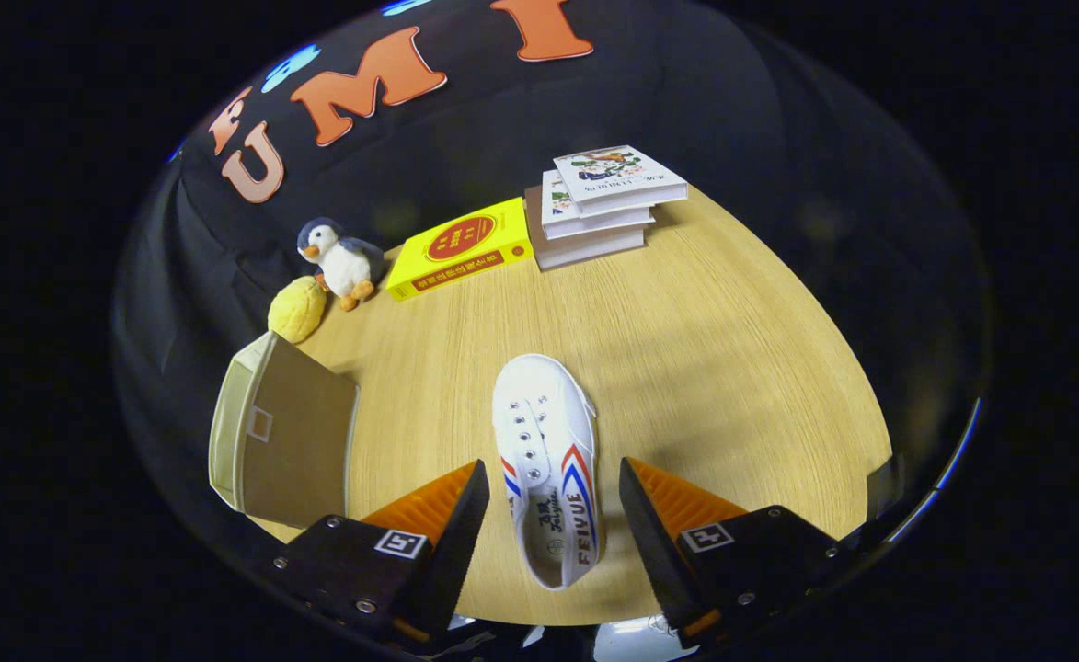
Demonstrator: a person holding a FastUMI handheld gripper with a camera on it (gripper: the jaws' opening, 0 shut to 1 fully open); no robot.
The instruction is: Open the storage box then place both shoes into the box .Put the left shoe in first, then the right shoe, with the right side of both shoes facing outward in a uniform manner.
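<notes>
**One shoe between the fingers, one box to the left**

One white shoe (545,464) lies on the wooden table (705,368), and we count a single storage box (283,432) as well. The shoe sits between the fingers of our gripper (553,515), heel toward us and toe pointing to 12 o'clock. The fingers stand wide apart, one on each side of the heel, with table showing between each finger and the shoe; neither touches it. The shoe is a low canvas sneaker with red and blue chevron stripes on its side, bare eyelets and dark lettering near the heel.

At 9 o'clock from the shoe is the beige fabric box, near the table's edge, one flat panel turned our way. Beyond the box, toward 11 o'clock, we see one yellow round plush (297,310) touching one penguin toy (341,262). At 12 o'clock lies one yellow book (459,248), and just beside it a stack of three pale books (599,204). Nothing lies between the shoe and the box.
</notes>
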